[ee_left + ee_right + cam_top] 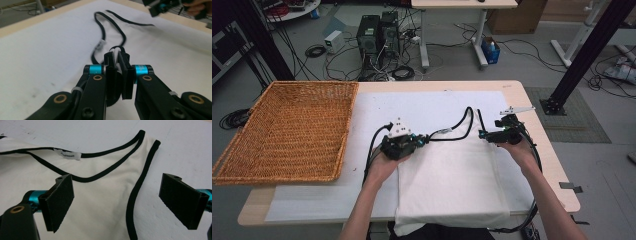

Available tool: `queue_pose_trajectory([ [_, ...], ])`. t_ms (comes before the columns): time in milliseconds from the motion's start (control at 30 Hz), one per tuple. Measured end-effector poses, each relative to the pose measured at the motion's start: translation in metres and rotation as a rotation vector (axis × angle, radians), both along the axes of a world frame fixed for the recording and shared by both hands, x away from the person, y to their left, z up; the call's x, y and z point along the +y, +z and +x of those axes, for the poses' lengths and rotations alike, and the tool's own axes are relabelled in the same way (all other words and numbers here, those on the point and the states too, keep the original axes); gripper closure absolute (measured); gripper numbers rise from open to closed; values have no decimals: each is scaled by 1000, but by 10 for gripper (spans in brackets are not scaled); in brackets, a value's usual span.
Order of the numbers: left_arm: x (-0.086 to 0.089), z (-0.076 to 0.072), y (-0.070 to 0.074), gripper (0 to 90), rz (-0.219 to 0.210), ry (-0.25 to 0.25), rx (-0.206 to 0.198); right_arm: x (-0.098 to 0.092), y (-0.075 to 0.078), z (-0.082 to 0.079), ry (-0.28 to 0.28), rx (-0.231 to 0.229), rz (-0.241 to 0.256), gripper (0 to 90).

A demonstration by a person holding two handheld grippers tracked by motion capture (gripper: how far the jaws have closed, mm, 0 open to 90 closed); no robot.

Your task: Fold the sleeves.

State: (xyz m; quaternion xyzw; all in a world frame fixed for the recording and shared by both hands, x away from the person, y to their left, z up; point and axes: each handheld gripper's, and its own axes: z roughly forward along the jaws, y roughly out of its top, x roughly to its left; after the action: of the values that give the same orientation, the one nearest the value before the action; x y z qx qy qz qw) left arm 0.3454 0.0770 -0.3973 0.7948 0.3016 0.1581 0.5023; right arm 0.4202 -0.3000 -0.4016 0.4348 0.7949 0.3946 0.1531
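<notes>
— At the near half of the counter (537, 150), what is each hand-held gripper doing?

— Left hand-held gripper (419, 141): clenched on the white tank top (452, 175), its jaws pinching a fold of cloth and black trim at the left shoulder strap. Right hand-held gripper (484, 134): released, jaws spread wide, hovering above the top's other shoulder strap (140, 177), one jaw over the cloth and the other over the bare sheet beside it.

— And the tank top itself?

— Spread flat on a white sheet (377, 107) that covers most of the counter, neckline toward the far edge, hem hanging over the near edge by the person. Black trim (85, 179) edges the neck and armholes. A small white label (68, 154) shows inside the back of the neck.

— Whose hands?

— A person's left hand (384, 165) and right hand (517, 149) come in from the bottom of the high view, each wrapped around a tool, black cables trailing down beside the forearms.

— Anything else on the counter?

— A wide wicker basket (287, 130) lies on the left end, overhanging the edge, well apart from the tank top. Beyond the counter, computer towers (379, 32) and loose cables stand on the floor.
</notes>
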Motion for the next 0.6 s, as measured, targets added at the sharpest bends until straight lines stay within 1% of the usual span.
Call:
queue_pose_trajectory([
  [100, 0, -19, -12, 849, -6, -13, 22, 0, 0, -1, -1, 3, 1, 124],
  [167, 0, -29, -19, 847, -24, -22, 31, 0, 0, -1, -2, 6, 3, 124],
  [200, 1, -33, -23, 847, -12, -28, 27, 0, 0, -1, -2, 5, 6, 124],
  [233, 1, -36, -25, 847, -8, -24, 36, 0, 0, -1, 1, 3, 5, 124],
  [267, 1, -40, -27, 847, -16, -25, 42, 0, -1, -2, 1, 9, 4, 124],
  [333, 2, -44, -30, 846, -10, -27, 54, 1, -2, -2, 7, 11, -1, 124],
  [433, 4, -48, -32, 845, -18, -34, 69, 1, -2, -2, 8, 10, -5, 124],
  [467, 4, -50, -33, 845, -17, -36, 78, 1, -1, -2, 9, 7, -3, 124],
  [533, 2, -53, -34, 844, 5, -49, 85, 1, -1, -3, 3, 7, 0, 124],
  [600, 1, -56, -34, 844, 7, -58, 87, -1, 0, -3, -1, 0, 7, 124],
])
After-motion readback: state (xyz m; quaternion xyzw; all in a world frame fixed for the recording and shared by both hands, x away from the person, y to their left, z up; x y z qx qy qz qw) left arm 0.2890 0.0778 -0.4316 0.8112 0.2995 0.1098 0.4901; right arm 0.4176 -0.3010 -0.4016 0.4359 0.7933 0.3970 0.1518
